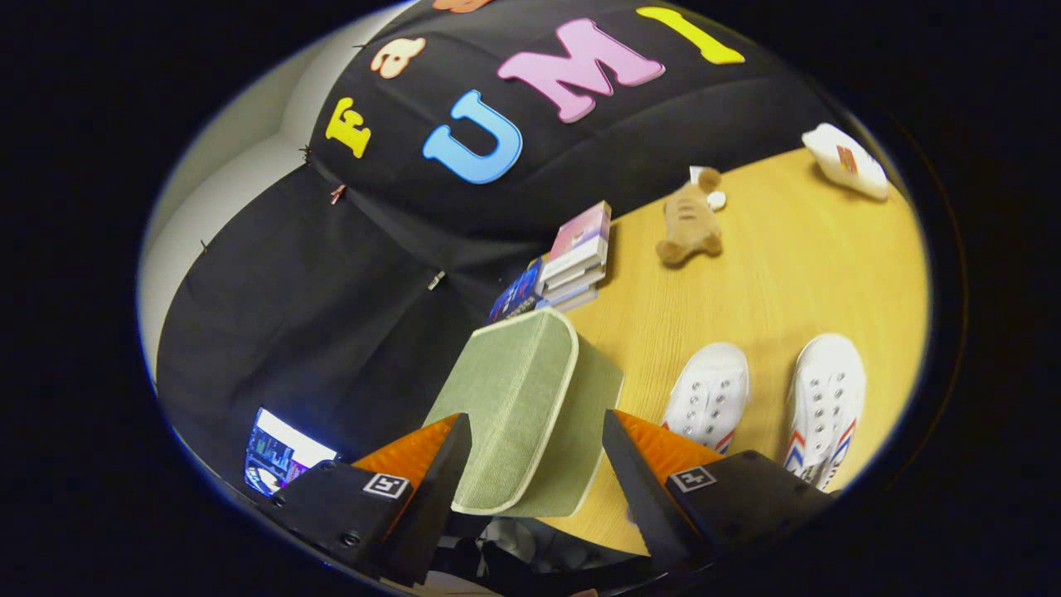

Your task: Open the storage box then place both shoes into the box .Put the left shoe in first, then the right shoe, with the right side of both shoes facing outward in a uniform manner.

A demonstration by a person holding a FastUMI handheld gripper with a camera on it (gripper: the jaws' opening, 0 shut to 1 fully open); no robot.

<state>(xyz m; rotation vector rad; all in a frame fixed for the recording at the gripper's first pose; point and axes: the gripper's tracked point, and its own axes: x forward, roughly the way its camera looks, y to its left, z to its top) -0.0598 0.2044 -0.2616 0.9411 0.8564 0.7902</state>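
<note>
A green fabric storage box point(598, 390) with cream piping stands on the wooden table point(746, 290), just ahead of me. Its lid point(506, 390) sits between my fingers, and my gripper point(535, 435) is shut on the lid, one finger against each side. The lid looks tilted up off the box body. Two white canvas shoes with red and blue side stripes lie side by side on the table past my right finger: one point(709, 394) nearer the box, the other point(826, 402) farther right. Their toes point away from me.
A stack of books point(572, 257) lies beyond the box against the black cloth wall. A brown plush toy point(690, 225) and a white packet point(845, 160) lie farther back on the table. A lit screen point(278, 452) shows beside my left finger.
</note>
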